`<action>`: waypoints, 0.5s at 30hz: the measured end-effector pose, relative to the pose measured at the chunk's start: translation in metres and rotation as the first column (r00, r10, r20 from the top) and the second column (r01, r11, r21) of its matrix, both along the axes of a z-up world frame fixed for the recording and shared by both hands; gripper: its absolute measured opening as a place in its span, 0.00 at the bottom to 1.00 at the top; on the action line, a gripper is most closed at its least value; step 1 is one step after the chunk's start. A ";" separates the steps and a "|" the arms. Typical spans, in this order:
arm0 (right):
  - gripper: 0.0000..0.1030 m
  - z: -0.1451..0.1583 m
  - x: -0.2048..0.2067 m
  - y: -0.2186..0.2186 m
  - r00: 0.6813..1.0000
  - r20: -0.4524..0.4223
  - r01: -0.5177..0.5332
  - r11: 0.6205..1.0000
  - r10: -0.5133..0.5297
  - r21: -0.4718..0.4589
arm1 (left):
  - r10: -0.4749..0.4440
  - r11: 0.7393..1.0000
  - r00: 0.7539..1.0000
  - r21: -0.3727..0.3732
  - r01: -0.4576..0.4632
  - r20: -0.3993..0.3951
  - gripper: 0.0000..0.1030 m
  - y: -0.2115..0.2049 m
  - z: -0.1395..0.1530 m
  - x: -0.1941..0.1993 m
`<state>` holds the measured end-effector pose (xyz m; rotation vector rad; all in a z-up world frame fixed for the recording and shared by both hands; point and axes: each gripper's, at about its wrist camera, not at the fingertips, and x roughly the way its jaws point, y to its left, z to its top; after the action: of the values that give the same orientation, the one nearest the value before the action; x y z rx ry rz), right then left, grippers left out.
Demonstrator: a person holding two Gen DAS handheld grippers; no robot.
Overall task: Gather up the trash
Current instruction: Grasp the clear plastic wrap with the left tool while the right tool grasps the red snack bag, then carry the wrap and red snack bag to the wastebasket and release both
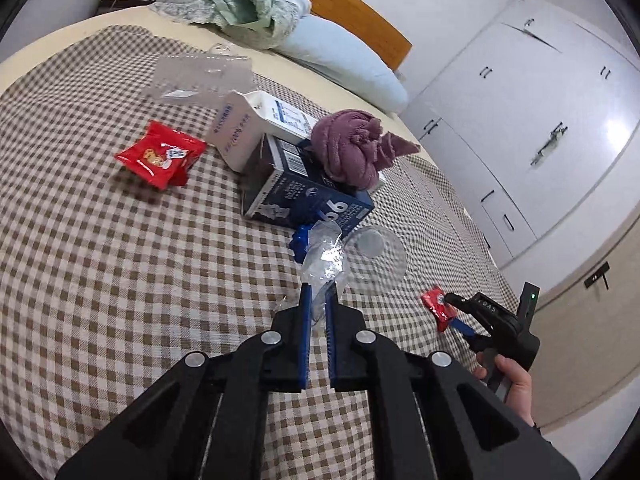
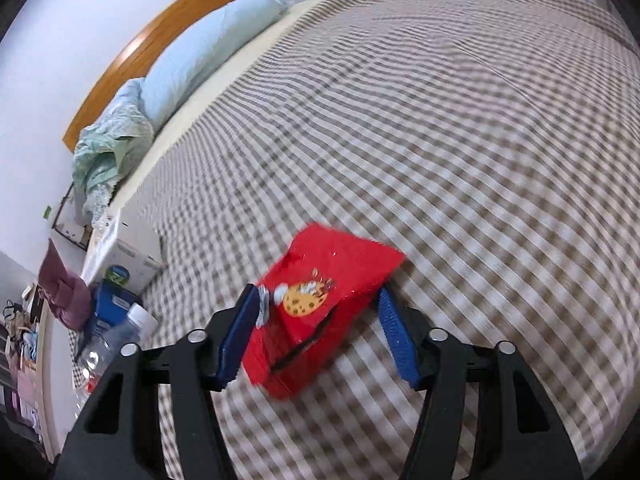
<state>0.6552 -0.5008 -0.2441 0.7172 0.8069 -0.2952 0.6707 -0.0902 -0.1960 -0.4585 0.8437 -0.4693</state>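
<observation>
On the checked bedspread [image 1: 100, 260], my left gripper [image 1: 318, 294] is shut on a piece of crumpled clear plastic [image 1: 324, 256] with a blue scrap at its far end. A round clear plastic piece [image 1: 376, 264] lies against it on the right. The right wrist view shows my right gripper [image 2: 316, 300] shut on a red cookie packet [image 2: 328, 292], which fills the gap between the blue pads [image 2: 394, 328]. That red packet [image 1: 438, 308] also shows at the right gripper [image 1: 454, 312] in the left wrist view, with a hand on the handle. A second red packet [image 1: 160, 156] lies to the left.
A white carton [image 1: 248, 128], a dark blue box [image 1: 304, 196], a purple towel [image 1: 352, 148] and a clear blister tray [image 1: 200, 76] lie mid-bed. A green blanket [image 1: 240, 0] and a pillow [image 1: 340, 56] are by the headboard. White wardrobe doors [image 1: 520, 120] stand to the right. A clear bottle [image 2: 116, 340] lies by the boxes.
</observation>
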 end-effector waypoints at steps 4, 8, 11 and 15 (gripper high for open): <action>0.06 0.007 0.004 0.015 0.999 -0.018 -0.028 0.997 0.027 -0.066 | -0.011 0.998 0.999 0.057 0.009 0.045 0.04 -0.007 0.005 -0.017; 0.05 0.039 -0.038 0.035 0.996 0.034 -0.076 0.983 0.083 -0.167 | -0.105 0.993 0.993 0.057 0.101 0.059 0.04 -0.023 0.001 -0.037; 0.05 0.065 -0.093 0.034 0.993 0.075 -0.077 0.970 0.097 -0.230 | -0.159 0.983 0.984 0.109 0.150 0.085 0.04 -0.037 0.004 -0.062; 0.05 0.090 -0.198 0.012 0.995 0.072 -0.045 0.938 0.074 -0.342 | -0.207 0.978 0.975 0.049 0.204 0.078 0.04 -0.052 0.008 -0.104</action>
<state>0.4573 -0.4888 -0.1543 0.3760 0.6737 -0.3382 0.5672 -0.1417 -0.1876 -0.3128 0.8225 -0.6567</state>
